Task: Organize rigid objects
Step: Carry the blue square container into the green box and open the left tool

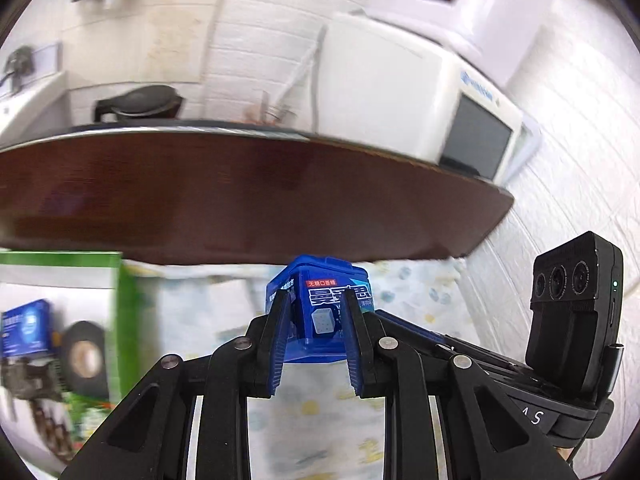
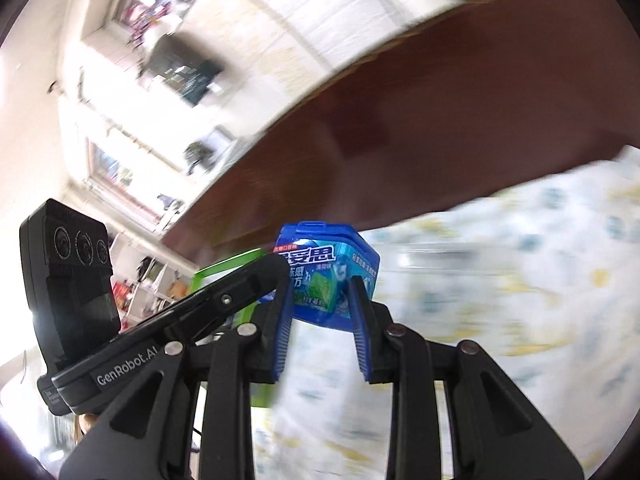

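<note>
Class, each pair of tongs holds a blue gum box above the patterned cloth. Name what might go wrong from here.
1. The left tongs pinch their blue gum box only at its lower part, so it might tip or slip out.
2. The right tongs grip their gum box at an angle; it may twist loose.
3. The green box already holds items, leaving limited room.

Box [image 1: 60, 320] left — table [image 1: 256, 200] behind

Glossy blue plastic gum box [image 1: 320, 312]; matt black plastic gripper fingers [image 1: 280, 320]; polished reddish-brown wooden table edge [image 1: 240, 200]; soft printed cloth [image 1: 320, 400]; glossy green cardboard box [image 1: 124, 320].
</note>
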